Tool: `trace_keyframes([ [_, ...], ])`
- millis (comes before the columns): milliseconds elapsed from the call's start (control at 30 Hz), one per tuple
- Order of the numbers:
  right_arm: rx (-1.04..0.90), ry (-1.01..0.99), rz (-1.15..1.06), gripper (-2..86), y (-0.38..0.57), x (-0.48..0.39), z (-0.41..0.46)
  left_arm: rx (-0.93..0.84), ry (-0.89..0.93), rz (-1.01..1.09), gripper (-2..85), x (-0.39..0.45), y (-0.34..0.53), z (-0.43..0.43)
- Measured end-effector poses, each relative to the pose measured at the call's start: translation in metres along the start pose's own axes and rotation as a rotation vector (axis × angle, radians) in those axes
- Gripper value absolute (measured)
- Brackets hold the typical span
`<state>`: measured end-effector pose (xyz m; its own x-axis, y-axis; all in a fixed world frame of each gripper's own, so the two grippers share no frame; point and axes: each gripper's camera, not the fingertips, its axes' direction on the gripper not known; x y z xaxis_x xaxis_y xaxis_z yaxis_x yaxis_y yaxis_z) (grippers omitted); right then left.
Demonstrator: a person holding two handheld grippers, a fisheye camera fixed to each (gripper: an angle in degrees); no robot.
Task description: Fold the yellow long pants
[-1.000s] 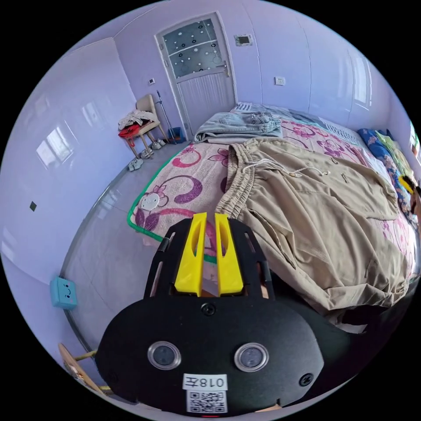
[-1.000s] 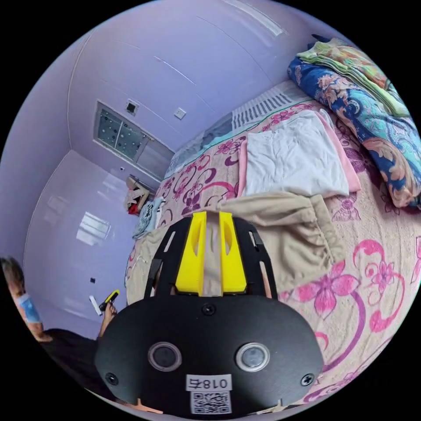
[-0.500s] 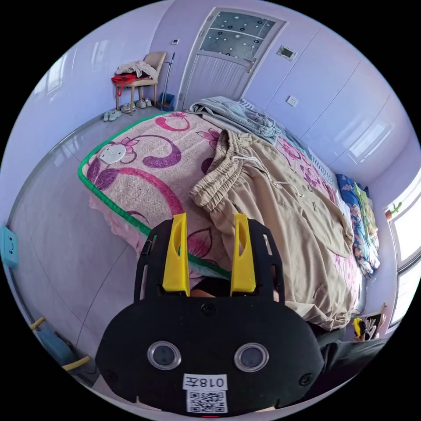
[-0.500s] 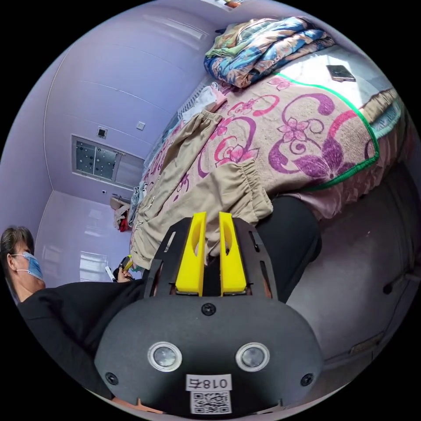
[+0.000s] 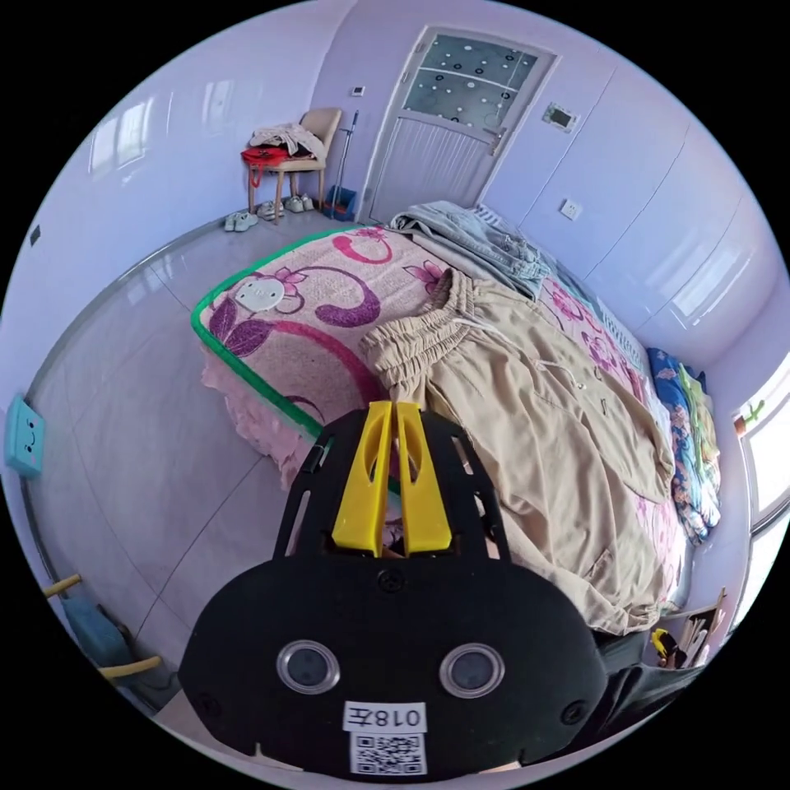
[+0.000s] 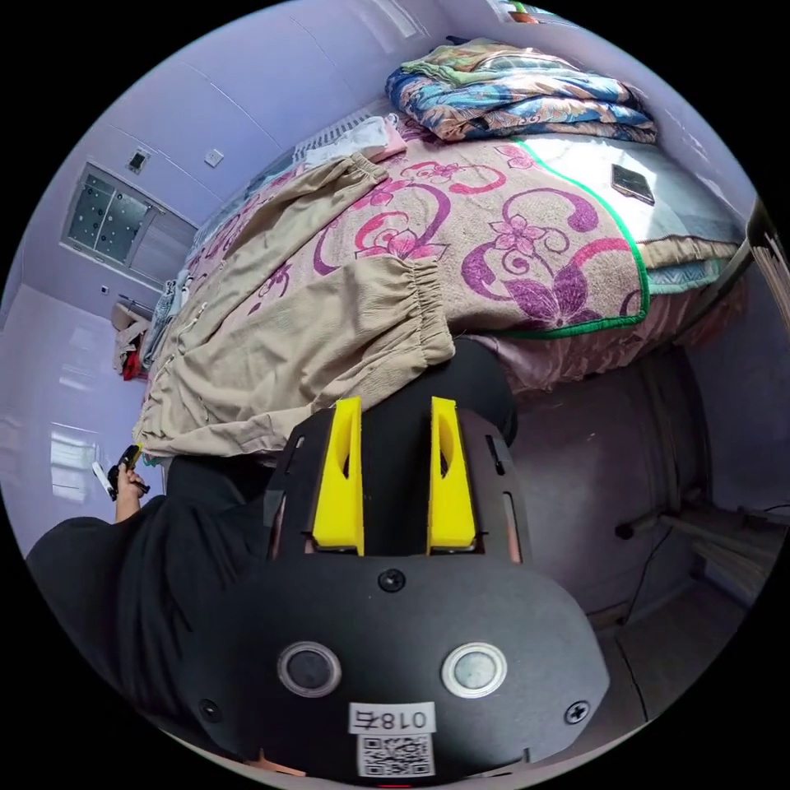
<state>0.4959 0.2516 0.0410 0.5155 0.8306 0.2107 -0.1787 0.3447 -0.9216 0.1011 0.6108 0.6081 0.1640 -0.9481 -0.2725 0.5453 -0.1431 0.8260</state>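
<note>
While the pants (image 5: pixel 527 411) lie beside jeans (image 5: pixel 473 239), left gripper (image 5: pixel 393 410) closed — right gripper (image 6: pixel 395 407) agape, empty.

Matt, creased cloth pants (image 5: pixel 527 411) lie on a nubby blanket (image 5: pixel 288 321); floor tiles (image 5: pixel 123 395) glossy.

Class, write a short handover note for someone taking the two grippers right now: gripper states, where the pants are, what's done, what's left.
Left gripper: jaws shut, holding nothing, by the bed's corner near the waistband.
Right gripper: jaws open, holding nothing, off the bed's edge near a leg cuff.
Pants: spread flat along the bed, waistband toward the door, legs apart, cuffs toward the folded quilts.
Done: pants laid out.
Left: every fold.
</note>
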Motion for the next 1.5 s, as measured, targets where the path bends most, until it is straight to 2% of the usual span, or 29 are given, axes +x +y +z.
trace_keyframes([
  [200,0.034,-0.122,0.188,14.4,-0.009,0.036,0.000,-0.029,0.100,0.007,-0.9,-0.018,0.004,0.007],
  [367,0.032,-0.130,0.224,16.4,-0.016,0.042,-0.002,-0.024,0.168,0.016,-0.9,-0.029,0.004,0.009],
  [467,0.043,-0.210,0.272,16.9,-0.018,0.053,-0.007,-0.023,0.195,0.009,-1.0,-0.035,0.005,0.011],
  [667,0.049,-0.451,0.353,12.8,-0.009,0.082,-0.015,-0.020,0.217,0.017,-1.0,-0.037,0.010,0.013],
  [767,0.040,-0.414,0.370,10.5,-0.010,0.087,-0.012,-0.034,0.212,0.032,-0.9,-0.035,0.009,0.018],
  [1133,-0.063,-0.299,0.261,6.6,-0.055,0.067,0.006,-0.036,0.245,0.019,-1.0,-0.044,0.016,0.030],
  [1233,-0.091,-0.177,0.159,3.3,-0.066,0.052,0.004,-0.023,0.266,0.012,-1.0,-0.050,0.020,0.026],
  [1333,-0.010,-0.188,0.103,1.7,-0.071,0.041,-0.018,0.042,0.316,0.053,-1.0,-0.052,0.020,0.004],
  [1500,0.249,-0.418,0.050,0.9,-0.071,0.041,-0.076,0.147,0.432,0.079,-1.0,-0.064,0.026,-0.028],
])
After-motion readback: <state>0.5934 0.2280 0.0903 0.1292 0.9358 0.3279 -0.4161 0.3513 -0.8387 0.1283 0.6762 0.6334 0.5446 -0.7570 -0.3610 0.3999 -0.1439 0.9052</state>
